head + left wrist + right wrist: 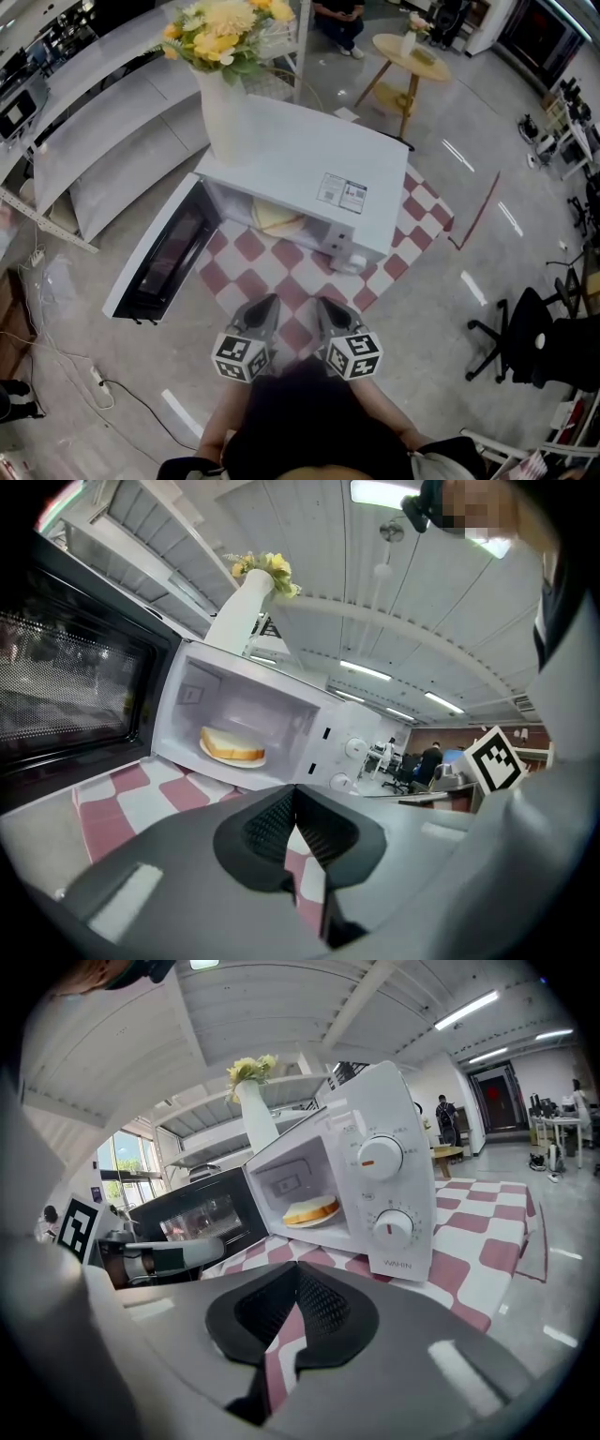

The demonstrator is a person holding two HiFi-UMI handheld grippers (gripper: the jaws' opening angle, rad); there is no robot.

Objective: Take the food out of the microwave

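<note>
Checkered cloth (249, 246), open microwave (300, 155), bread (232, 745) inside; left gripper (293, 791), right gripper (298, 1269), fingers (323, 1309) pressed together, empty

A checked cloth (281, 281) is spread out; yellow flowers (225, 28) are held in a white vase (228, 122); a round table (412, 52) is seen beyond.
</note>
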